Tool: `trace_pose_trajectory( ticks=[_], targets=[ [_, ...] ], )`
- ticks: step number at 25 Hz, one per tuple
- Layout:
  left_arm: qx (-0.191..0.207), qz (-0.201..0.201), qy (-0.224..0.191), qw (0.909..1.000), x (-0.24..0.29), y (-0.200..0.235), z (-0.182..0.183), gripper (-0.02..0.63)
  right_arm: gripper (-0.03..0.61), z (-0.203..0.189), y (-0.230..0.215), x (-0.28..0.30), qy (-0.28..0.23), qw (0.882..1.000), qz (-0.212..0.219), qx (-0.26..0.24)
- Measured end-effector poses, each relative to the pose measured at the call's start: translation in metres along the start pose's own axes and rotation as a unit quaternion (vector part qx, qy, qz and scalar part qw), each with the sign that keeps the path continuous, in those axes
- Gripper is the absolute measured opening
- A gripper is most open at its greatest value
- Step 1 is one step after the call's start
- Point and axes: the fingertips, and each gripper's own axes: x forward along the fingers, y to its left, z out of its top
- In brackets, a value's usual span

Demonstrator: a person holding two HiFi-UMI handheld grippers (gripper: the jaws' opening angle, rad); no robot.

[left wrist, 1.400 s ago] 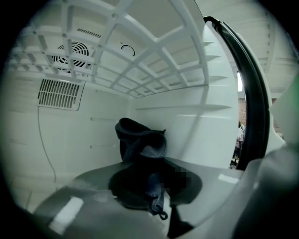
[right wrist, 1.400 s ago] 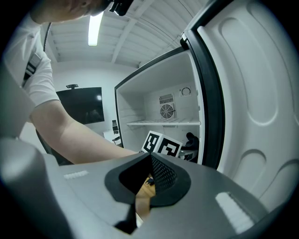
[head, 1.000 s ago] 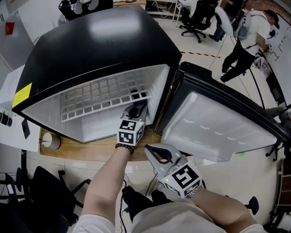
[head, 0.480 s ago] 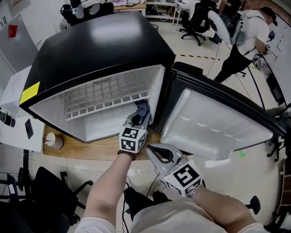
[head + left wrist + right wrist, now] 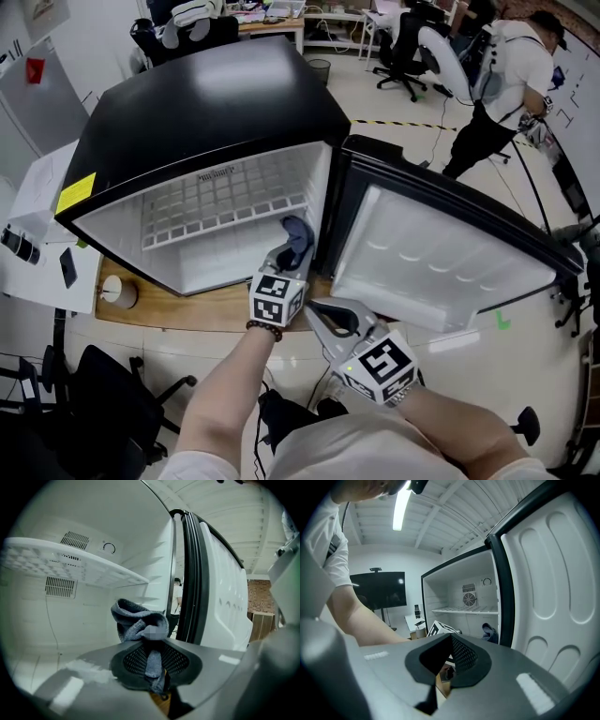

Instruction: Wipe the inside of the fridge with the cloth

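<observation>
The left tool (image 5: pixel 284 258), clamped on the grey cloth (image 5: pixel 298 232), has slid out from under the wire shelf (image 5: pixel 216 202) toward the mouth of the fridge (image 5: pixel 216 103), beside the right wall by the hinge. That stroke looks spent, I'd say; the floor and left side likely want wiping yet. The right tool (image 5: pixel 328 317) hangs shut and empty before the open door (image 5: pixel 450 253).

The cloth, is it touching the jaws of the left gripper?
Touching. The left gripper view shows the cloth pinched in the jaws of the left gripper, with its bunched end sticking out in front.
</observation>
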Motion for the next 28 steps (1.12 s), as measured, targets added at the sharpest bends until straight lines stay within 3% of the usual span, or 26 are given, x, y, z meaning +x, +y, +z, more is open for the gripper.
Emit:
trace_pose_trajectory(
  ticks=[18, 28],
  targets=[
    [0.008, -0.001, 0.019, 0.9998, -0.013, -0.018, 0.002, 0.055, 0.002, 0.013, -0.008, -0.016, -0.011, 1.0, 0.021, -0.001],
    [0.024, -0.045, 0.017, 0.9985, -0.042, -0.025, 0.011, 0.055, 0.002, 0.013, -0.017, -0.017, 0.005, 0.999, -0.031, 0.01]
  ],
)
